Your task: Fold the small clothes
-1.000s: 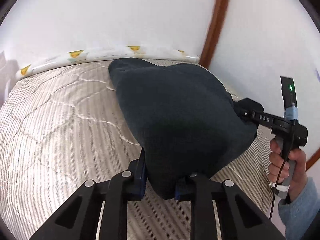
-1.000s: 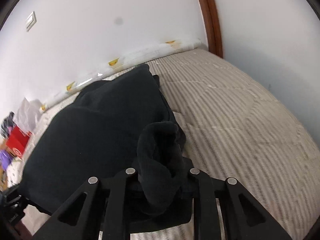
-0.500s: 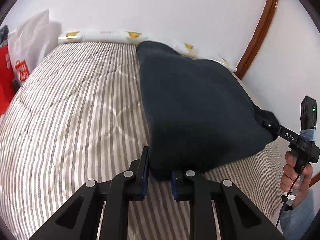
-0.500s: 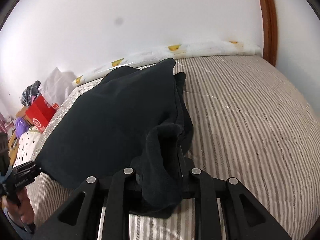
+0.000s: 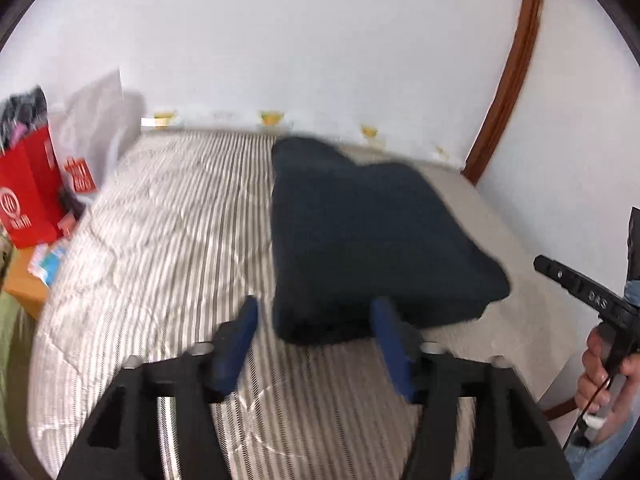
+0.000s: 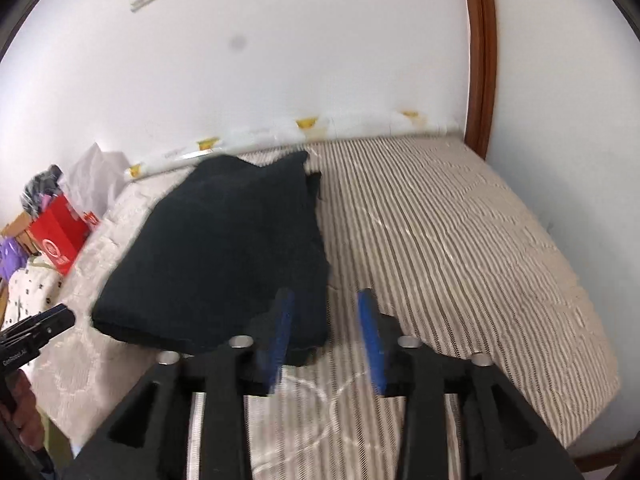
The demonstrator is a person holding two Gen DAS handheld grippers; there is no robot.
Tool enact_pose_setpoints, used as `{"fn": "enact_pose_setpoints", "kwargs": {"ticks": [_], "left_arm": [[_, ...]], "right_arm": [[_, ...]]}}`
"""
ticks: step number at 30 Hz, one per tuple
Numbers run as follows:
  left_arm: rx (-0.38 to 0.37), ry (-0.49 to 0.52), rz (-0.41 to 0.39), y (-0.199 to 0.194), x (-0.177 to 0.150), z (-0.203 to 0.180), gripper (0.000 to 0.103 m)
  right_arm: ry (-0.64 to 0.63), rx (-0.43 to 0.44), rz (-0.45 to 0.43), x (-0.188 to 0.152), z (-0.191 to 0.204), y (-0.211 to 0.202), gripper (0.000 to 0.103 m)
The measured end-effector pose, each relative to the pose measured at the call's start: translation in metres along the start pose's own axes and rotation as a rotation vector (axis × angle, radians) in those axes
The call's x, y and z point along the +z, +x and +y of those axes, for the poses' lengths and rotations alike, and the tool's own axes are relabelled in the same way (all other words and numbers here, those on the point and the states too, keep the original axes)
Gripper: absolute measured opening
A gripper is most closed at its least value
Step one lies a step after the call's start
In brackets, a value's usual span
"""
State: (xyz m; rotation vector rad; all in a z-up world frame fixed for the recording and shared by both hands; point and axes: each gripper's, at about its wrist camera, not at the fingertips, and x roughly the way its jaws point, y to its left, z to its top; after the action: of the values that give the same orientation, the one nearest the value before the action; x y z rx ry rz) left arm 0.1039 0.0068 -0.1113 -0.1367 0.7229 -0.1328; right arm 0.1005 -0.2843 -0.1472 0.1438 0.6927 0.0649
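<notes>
On striped mattress (image 5: 168,240), near its wall-side edge: dark folded garment (image 5: 368,240), lying flat. Just short of garment's near edge: left gripper (image 5: 314,326) and right gripper (image 6: 326,318), jaws opening, nothing pinched between blue pads.

The left gripper (image 5: 314,320) is opening, its pads clear of the folded dark garment (image 5: 372,236) on the striped mattress (image 5: 168,232).
</notes>
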Motion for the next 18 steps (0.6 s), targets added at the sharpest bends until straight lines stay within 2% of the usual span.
{"fn": "enact_pose_setpoints", "kwargs": {"ticks": [1,3,7,9,12,15,16,18], "left_arm": [[0.006,0.007,-0.013,-0.007,0.003,-0.004,0.066],[0.028,0.023,-0.036,-0.022,0.009,-0.016,0.069],[0.037,0.027,-0.056,-0.045,0.015,-0.032,0.073],[0.055,0.04,-0.073,-0.058,0.015,-0.041,0.076],[0.102,0.072,-0.087,-0.071,0.011,-0.053,0.08],[0.116,0.089,-0.096,-0.084,0.005,-0.061,0.083],[0.127,0.093,-0.102,-0.088,0.003,-0.063,0.084],[0.145,0.104,-0.109,-0.094,0.0,-0.065,0.091]], "right_arm": [[0.004,-0.002,-0.007,0.003,0.003,-0.008,0.069],[-0.009,-0.004,-0.036,0.007,0.012,-0.029,0.075],[-0.05,-0.009,-0.041,0.005,0.028,-0.059,0.078],[-0.064,-0.001,-0.055,0.002,0.035,-0.077,0.078],[-0.083,-0.033,-0.067,-0.001,0.044,-0.099,0.079],[-0.064,-0.061,-0.071,-0.006,0.047,-0.115,0.093],[-0.057,-0.066,-0.075,-0.007,0.047,-0.118,0.095],[-0.052,-0.083,-0.076,-0.011,0.048,-0.123,0.097]]}}
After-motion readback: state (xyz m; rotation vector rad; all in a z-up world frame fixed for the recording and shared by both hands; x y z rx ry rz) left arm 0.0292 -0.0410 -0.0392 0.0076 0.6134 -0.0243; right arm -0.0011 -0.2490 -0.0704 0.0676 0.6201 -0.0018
